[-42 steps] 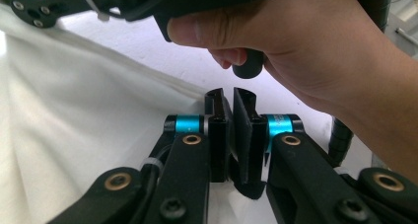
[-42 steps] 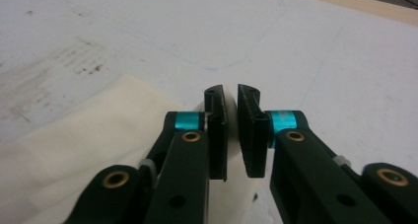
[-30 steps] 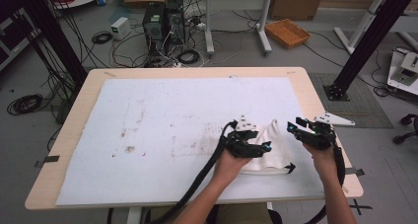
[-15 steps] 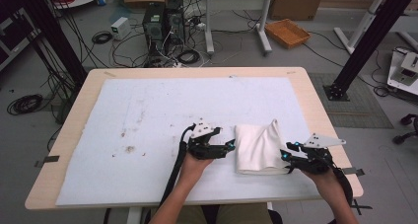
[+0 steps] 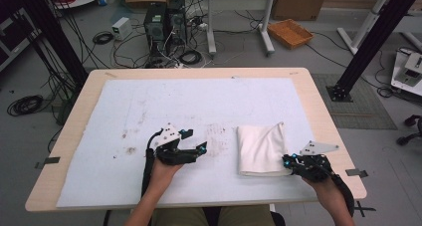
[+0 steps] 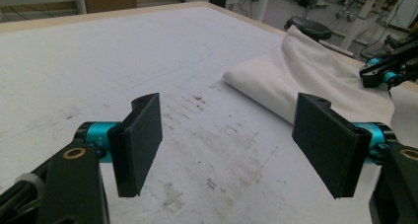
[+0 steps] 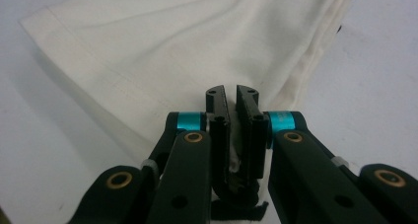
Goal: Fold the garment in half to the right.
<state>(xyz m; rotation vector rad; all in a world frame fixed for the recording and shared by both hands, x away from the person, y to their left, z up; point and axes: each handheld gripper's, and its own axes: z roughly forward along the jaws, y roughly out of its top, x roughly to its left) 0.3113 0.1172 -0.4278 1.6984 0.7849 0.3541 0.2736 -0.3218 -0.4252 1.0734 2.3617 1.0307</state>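
A folded white cloth [image 5: 261,149] lies on the white mat [image 5: 199,101], right of centre. At the cloth's near right corner sits my right gripper [image 5: 287,162]; its jaws have just closed and now pinch a fold of the cloth [image 7: 197,46], as the right gripper view [image 7: 230,98] shows. My left gripper [image 5: 195,140] rests low over the mat left of the cloth, apart from it. Its jaws have just been opening and stand wide with nothing between them [image 6: 231,145]. Past them lie the cloth [image 6: 305,71] and the right gripper [image 6: 389,71].
The mat covers most of a wooden table [image 5: 318,101] and bears brown stains [image 5: 132,149] left of my left gripper. The table's near edge [image 5: 199,206] runs just below both hands. Cables and computer cases [image 5: 164,22] stand on the floor beyond the table.
My left gripper has let go of the cloth and moved left across the mat. My right gripper came toward the near edge and closed on the cloth's corner. The cloth now lies flat and folded.
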